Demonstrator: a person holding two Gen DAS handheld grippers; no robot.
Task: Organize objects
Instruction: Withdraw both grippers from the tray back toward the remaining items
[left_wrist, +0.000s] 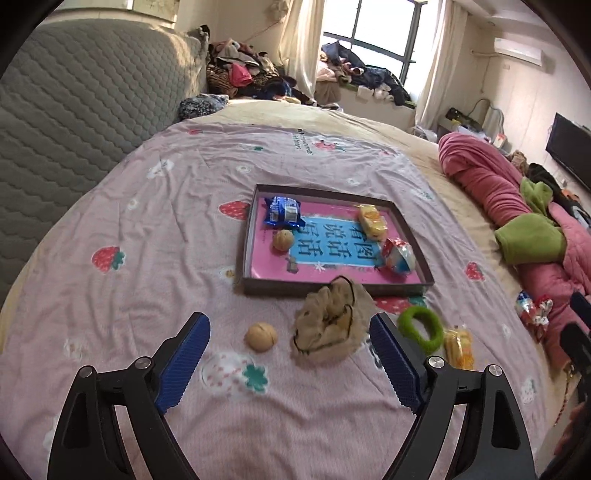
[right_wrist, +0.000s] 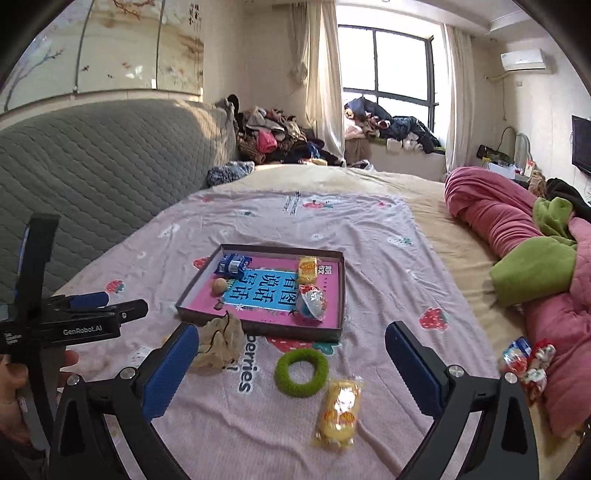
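A shallow dark tray (left_wrist: 332, 287) (right_wrist: 258, 330) with a pink and blue printed floor lies on the bed. In it are a blue snack packet (left_wrist: 282, 211), a walnut (left_wrist: 283, 240), a yellow packet (left_wrist: 373, 220) and a red-white-blue packet (left_wrist: 398, 255). In front of it lie a second walnut (left_wrist: 261, 336), a beige scrunchie (left_wrist: 330, 326) (right_wrist: 218, 343), a green ring (left_wrist: 421, 324) (right_wrist: 301, 372) and a yellow snack packet (right_wrist: 338, 415). My left gripper (left_wrist: 290, 356) is open, with the walnut and scrunchie between its fingers. My right gripper (right_wrist: 291, 373) is open above the green ring.
The bed has a pink strawberry-print sheet (left_wrist: 147, 258). A pink and green quilt (right_wrist: 535, 258) is bunched at the right, with small wrapped packets (right_wrist: 526, 363) beside it. A grey padded headboard (right_wrist: 92, 166) is at the left. Clothes are piled by the window.
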